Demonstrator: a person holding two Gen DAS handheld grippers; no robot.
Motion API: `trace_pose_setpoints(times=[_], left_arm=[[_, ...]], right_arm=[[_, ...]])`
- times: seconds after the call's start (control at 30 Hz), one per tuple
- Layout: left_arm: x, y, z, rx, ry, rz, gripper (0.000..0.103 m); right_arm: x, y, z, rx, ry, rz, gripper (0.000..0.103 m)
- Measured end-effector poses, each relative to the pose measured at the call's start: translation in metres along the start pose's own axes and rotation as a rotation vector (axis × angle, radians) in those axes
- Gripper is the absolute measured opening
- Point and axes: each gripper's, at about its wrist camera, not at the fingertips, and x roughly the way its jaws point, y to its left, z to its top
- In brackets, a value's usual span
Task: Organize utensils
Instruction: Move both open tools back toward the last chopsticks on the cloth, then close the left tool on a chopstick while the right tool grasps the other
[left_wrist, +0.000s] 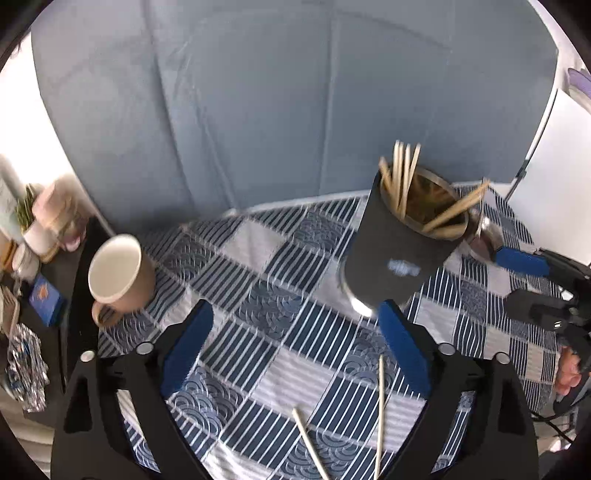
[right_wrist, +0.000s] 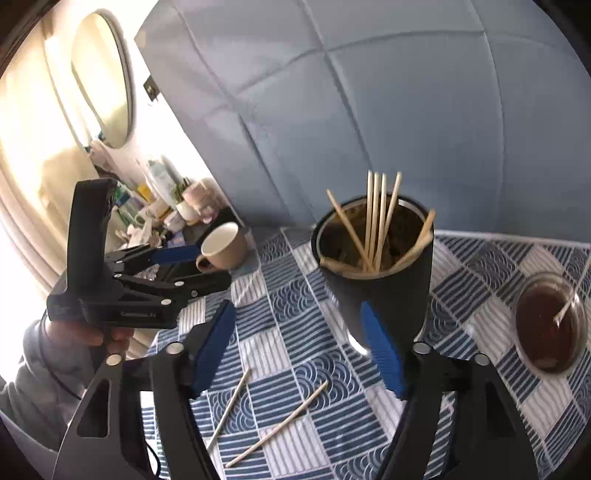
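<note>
Chopsticks (right_wrist: 375, 221) stand in a dark tumbler (right_wrist: 384, 291) on the table, which is covered w/ a blue-white patterned cloth (right_wrist: 295, 295); most sticks lean upright, some lie slanted across the metal rim. 2 more loose chopsticks (right_wrist: 275, 428) lie flat on the cloth in front of the tumbler, near each other but not touching; the same 2 are seen at the bottom of the left wrist view (left_wrist: 378, 413). Right gripper (right_wrist: 295, 350) is above the cloth just before the tumbler, its jaws spread wide w/ nothing between them; its right blue pad overlaps the tumbler's lower part in the view, contact I cannot tell. Left gripper (left_wrist: 295, 350) has also its jaws spread wide and empty, the right pad close to the tumbler (left_wrist: 395, 254) base. From the right wrist view the left gripper (right_wrist: 192, 258) is held in a hand at the left side, pointing toward a beige mug (right_wrist: 225, 247), which stands at the cloth's left edge. Glass bowl (right_wrist: 550, 321) w/ dark brown content and a thin stick in it sits to the right of the tumbler, apart from it. Behind the table is a grey-blue padded wall (right_wrist: 369, 92), & a crowded shelf w/ bottles (right_wrist: 159, 206) is at the far left.
</note>
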Motion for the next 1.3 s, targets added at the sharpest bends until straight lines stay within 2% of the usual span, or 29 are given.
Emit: trace_pose_setpoints(times=[0.07,0.13,0.4,0.63,0.77,0.87,0.97,1.2,1.3], left_arm=[[0.006,0.007,-0.012,0.001,0.029,0.017,0.092],[0.014,0.011,-0.021,-0.002,0.056,0.023,0.094],[0.041,0.025,-0.068,-0.030,0.186,0.012,0.095],[0.065,0.022,-0.107,-0.012,0.295,0.004,0.095],[0.080,0.021,-0.127,-0.014,0.352,0.015,0.095],[0.085,0.021,-0.134,-0.031,0.361,0.044,0.095],[0.088,0.019,-0.139,-0.032,0.364,0.060,0.096],[0.088,0.015,-0.147,-0.031,0.318,0.072,0.098],[0.088,0.015,-0.149,-0.031,0.293,0.069,0.098]], right_arm=[[0.002,0.001,-0.008,0.028,0.012,-0.009,0.081],[0.007,0.001,-0.018,0.054,0.035,-0.031,0.083],[0.043,0.004,-0.053,0.157,0.165,-0.114,0.083],[0.079,-0.006,-0.084,0.264,0.316,-0.248,0.083],[0.097,-0.007,-0.094,0.276,0.380,-0.312,0.083],[0.111,-0.002,-0.096,0.272,0.411,-0.326,0.083],[0.124,0.007,-0.096,0.236,0.443,-0.378,0.083],[0.143,0.013,-0.101,0.207,0.481,-0.456,0.081],[0.146,0.012,-0.104,0.201,0.481,-0.470,0.083]])
